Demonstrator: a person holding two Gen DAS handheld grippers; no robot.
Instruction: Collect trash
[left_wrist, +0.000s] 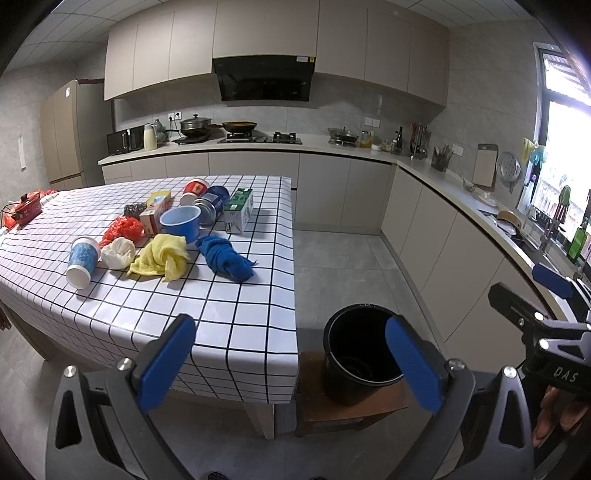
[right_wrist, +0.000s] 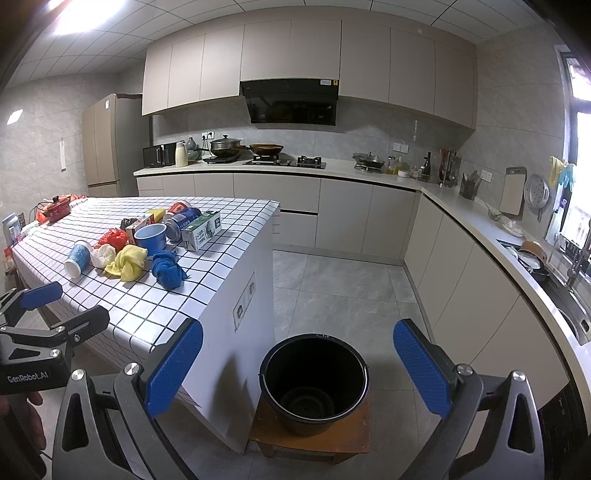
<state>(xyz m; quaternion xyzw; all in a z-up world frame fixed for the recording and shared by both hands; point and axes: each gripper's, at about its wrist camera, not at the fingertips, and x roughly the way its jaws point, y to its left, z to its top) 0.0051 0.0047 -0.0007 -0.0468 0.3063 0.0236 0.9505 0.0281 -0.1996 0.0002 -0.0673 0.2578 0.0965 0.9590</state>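
Both claws stand wide open and hold nothing. Seen from its own camera, the left claw (left_wrist: 291, 363) hangs off the near end of the worktop (left_wrist: 236, 306), its left blue pad over the checked cloth and its right pad in front of the black bucket (left_wrist: 354, 363). The right claw (right_wrist: 297, 373) frames that same bucket (right_wrist: 314, 384) between its 2 blue pads, with the worktop's corner (right_wrist: 207, 295) just behind its left pad. Each claw also shows at the edge of the other's view, with part of a hand under it.

The bucket sits upright on a low brown stool (right_wrist: 347, 432) on the floor, just beside the worktop's end, and looks empty.

The trash lies in a loose cluster on the checked cloth, well apart from both claws. Nearest the edge is a crumpled blue cloth (left_wrist: 227, 258), with a knotted yellow cloth (left_wrist: 162, 258) to its left. Beside that lie a white wad (left_wrist: 118, 253) and a blue paper cup (left_wrist: 83, 262) on its side. Behind them are a red plastic bag (left_wrist: 123, 229), a blue bowl (left_wrist: 181, 221), a tipped can (left_wrist: 210, 206), a red cup (left_wrist: 194, 190) on its side, a green-and-white carton (left_wrist: 240, 210) and a small box (left_wrist: 151, 219).

A red pot (left_wrist: 26, 208) stands at the far left end.
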